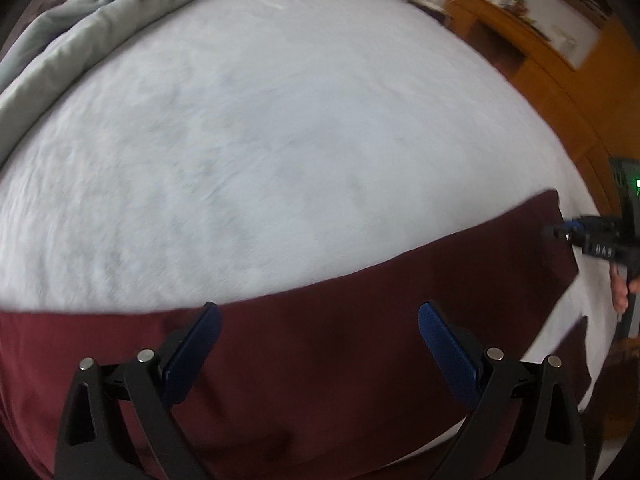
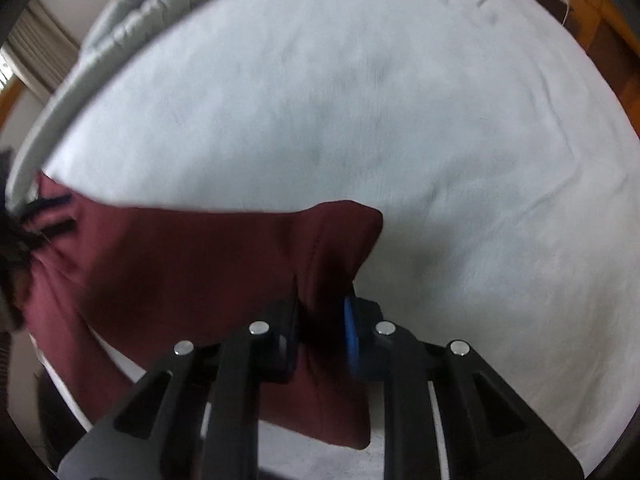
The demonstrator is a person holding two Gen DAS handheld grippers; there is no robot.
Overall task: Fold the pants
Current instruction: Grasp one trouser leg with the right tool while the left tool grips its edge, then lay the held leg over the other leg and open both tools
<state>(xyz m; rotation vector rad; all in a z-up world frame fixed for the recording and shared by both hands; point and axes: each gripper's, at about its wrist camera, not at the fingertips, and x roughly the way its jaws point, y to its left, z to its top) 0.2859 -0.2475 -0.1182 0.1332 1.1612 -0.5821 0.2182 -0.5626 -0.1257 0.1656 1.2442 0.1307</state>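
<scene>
Right wrist view: right tongs pinch smooth maroon pants on fuzzy white sheet

Maroon pants, white bedsheet, grey duvet, plain.

Left tool: black arms, blue pads, silver pins. Right tool: same.

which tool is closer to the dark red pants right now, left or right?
Right. The right tool is shut on a bunched end of the dark red fabric pants; the left tool is open above them, fabric between its fingers, ungripped.
</scene>
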